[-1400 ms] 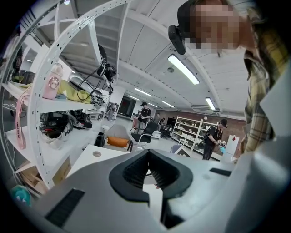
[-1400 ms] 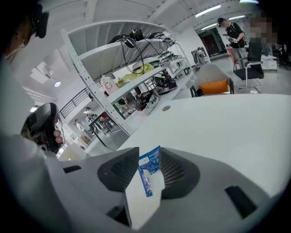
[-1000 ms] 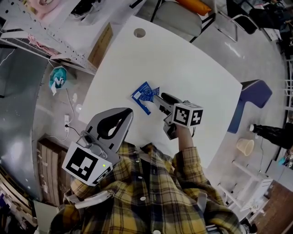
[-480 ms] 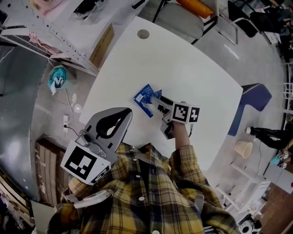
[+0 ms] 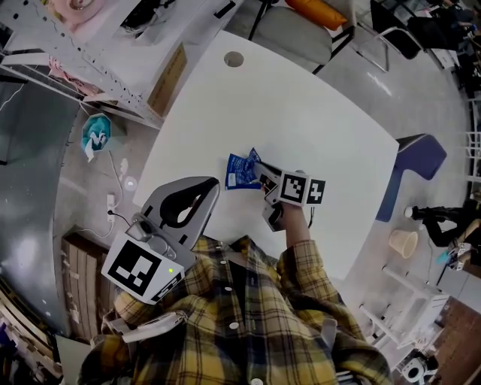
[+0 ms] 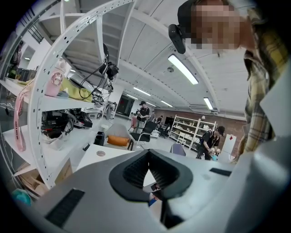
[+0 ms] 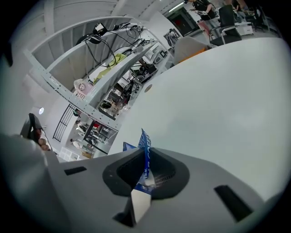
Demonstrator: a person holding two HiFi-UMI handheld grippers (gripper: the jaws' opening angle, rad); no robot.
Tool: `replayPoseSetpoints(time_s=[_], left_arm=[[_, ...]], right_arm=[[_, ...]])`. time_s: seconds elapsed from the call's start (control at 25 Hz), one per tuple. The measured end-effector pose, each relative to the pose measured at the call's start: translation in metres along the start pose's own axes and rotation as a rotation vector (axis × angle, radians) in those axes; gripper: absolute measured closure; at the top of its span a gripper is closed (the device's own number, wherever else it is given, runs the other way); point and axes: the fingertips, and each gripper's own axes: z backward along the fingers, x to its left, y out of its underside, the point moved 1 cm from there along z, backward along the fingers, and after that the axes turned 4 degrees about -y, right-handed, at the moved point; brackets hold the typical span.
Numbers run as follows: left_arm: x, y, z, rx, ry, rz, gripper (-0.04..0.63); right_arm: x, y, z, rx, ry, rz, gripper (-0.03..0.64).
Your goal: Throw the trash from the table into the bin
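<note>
While the plaid shirt (image 5: 240,316) fills the bottom of the head view, the left gripper (image 5: 213,183) hangs right in front of it at the near edge of the white table (image 5: 316,113). Its jaws are drawn together at the tips and carry nothing (the hollow between its black pads shows only a sliver of tabletop in the left gripper view). Just past it, out from the plaid sleeve (image 5: 308,271), the right gripper (image 5: 260,177) is angled down onto the table, marker cube up top. Its jaws have just been closing, and now they pinch the blue wrapper (image 5: 240,171)! The right gripper view shows the crumpled foil standing on edge between the pads, one corner poking out past the tips. In the head view the rest of the wrapper spreads to the left of the jaws, low over the tabletop near the middle of the table. Farther out, a round hole (image 5: 234,59) sits near the table's far edge. Beyond that stands a chair with an orange cushion (image 5: 323,9), a blue chair (image 5: 417,154) is off to the right, and white shelving (image 5: 75,53) is up at the left.
</note>
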Motion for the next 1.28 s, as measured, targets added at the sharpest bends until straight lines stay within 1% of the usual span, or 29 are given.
replayPoseSetpoints(time_s=[0.16,0.32,0.52,0.72,0.92,1.12,1.28], left_arm=[[-0.001,-0.002,0.000,-0.005,0.013,-0.003,0.587],[-0.003,-0.006,0.001,-0.018,0.027,-0.012,0.586],[-0.010,-0.012,0.001,-0.033,0.066,-0.034,0.586],[-0.021,-0.014,-0.002,-0.038,0.131,-0.058,0.586],[-0.038,-0.014,-0.010,-0.025,0.228,-0.086,0.586],[-0.056,-0.014,-0.022,-0.009,0.318,-0.103,0.587],[-0.083,-0.017,-0.030,0.007,0.376,-0.113,0.586]], right_arm=[[0.004,-0.004,0.003,-0.016,0.005,0.028,0.614],[0.015,-0.010,0.008,-0.029,0.007,0.089,0.617],[0.030,-0.024,0.025,-0.085,0.019,0.147,0.617],[0.050,-0.031,0.048,-0.164,0.019,0.180,0.617],[0.057,-0.031,0.083,-0.264,0.069,0.194,0.617],[0.059,-0.032,0.119,-0.362,0.116,0.179,0.617],[0.057,-0.030,0.155,-0.415,0.144,0.171,0.617]])
